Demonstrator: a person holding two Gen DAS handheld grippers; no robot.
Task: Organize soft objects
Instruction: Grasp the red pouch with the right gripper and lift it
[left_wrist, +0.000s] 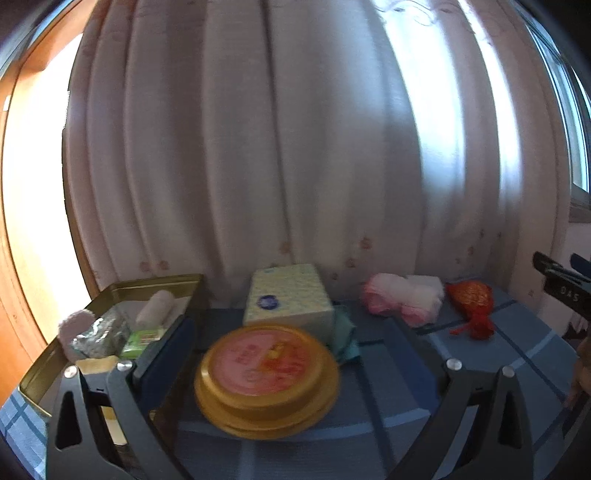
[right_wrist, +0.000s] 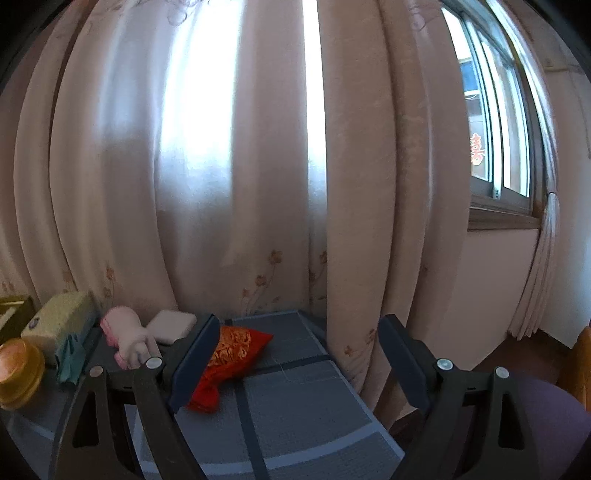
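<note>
Red-and-gold embroidered fabric pouch (right_wrist: 229, 360) lies on blue checked tablecloth (right_wrist: 303, 391) at ten o'clock of right gripper (right_wrist: 299, 365) — jaws wide, empty. Long axis runs near-left to far-right. Left gripper (left_wrist: 291, 363) open, farther off — right hand nearer.

A round gold tin (left_wrist: 266, 376) (pink lid) sits before pale curtains (left_wrist: 295, 147) near a window (right_wrist: 495, 122).
</note>
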